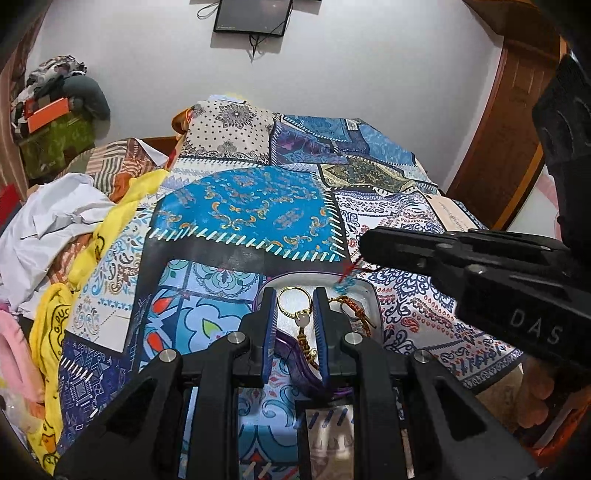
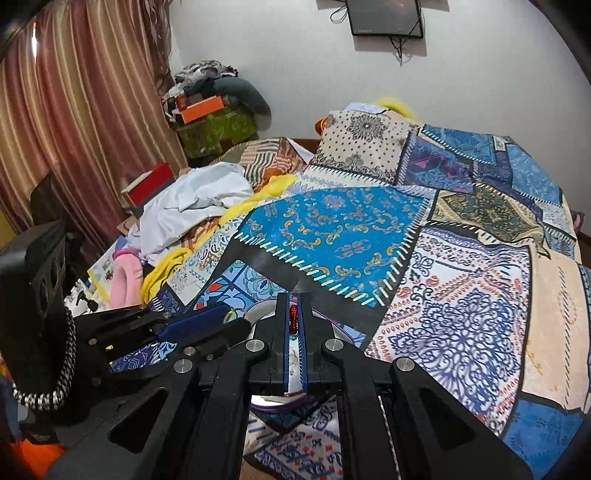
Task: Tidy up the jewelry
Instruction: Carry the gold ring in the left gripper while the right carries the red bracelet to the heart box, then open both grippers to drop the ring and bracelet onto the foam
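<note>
My left claw (image 1: 294, 325) reaches forward and slightly downward over the patchwork bedspread (image 1: 251, 206), its two blue-padded fingers (image 1: 270, 332) spread apart and gripping nothing. They stand over a white oval jewelry tray (image 1: 371, 295) that rests on the bedspread. Between the fingers, in the tray, lies a gold ring (image 1: 293, 301) with a pale stone charm (image 1: 302, 318) attached; a brown braided cord (image 1: 306, 347) trails from it toward the claw's base. A purple bangle (image 1: 295, 356) lies in the tray's near edge, partly hidden by the fingers. Just to the right of the right finger, still in the tray, sits a reddish-brown braided bracelet (image 1: 352, 306).

My right claw (image 2: 294, 321) comes in from the right of the tray, held above its far right rim, in the left wrist view appearing as a black bar crossing sideways. Its pads are pressed nearly together, pinching a red thread bracelet (image 2: 294, 318). In the left wrist view this red thread bracelet (image 1: 349, 271) hangs from the right claw's tip (image 1: 364, 251), its turquoise tassel end dangling just over the tray's far rim.

Left of the tray, at the bed's edge, lie a yellow cloth (image 1: 55, 332) and crumpled white cloth (image 1: 55, 218). A dark monitor (image 1: 251, 16) hangs on the wall beyond the bed.
</note>
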The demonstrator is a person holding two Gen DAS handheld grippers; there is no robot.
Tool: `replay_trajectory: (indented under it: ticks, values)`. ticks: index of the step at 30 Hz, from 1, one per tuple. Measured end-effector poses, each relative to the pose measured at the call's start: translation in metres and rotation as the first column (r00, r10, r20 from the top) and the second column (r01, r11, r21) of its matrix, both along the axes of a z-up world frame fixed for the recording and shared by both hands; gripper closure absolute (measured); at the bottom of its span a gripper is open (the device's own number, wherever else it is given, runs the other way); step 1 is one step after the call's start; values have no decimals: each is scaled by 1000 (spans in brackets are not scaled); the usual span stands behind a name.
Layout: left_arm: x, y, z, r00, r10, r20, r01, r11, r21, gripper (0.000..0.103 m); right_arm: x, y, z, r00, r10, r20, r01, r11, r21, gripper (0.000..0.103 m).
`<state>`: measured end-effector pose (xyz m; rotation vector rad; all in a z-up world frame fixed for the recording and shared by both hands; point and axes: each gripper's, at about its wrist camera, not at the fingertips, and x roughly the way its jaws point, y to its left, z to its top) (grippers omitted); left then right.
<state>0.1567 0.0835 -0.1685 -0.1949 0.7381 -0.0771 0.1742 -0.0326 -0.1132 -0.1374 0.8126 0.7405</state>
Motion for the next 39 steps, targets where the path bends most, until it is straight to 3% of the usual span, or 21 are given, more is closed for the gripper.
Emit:
replay_trajectory:
  ticks: [11, 16, 33, 39]
  values:
    - [8, -5, -8, 999, -30, -25, 30, 1000, -9, 85, 5, 7, -9, 999, 16, -39, -18, 999, -30, 96]
    - [6, -7, -5, 999, -27, -26, 27, 1000, 6, 85, 2, 1, -4, 1000, -4, -26, 4, 1000, -16, 68]
    - [-15, -12, 29, 1000, 11, 23, -11, 999, 37, 82, -15, -34, 27, 996, -72, 50, 71, 997, 5, 68]
    - [-21, -29, 42, 999, -4, 43, 1, 998, 58, 72, -21, -62, 35, 990, -123, 67, 122, 992, 12, 68]
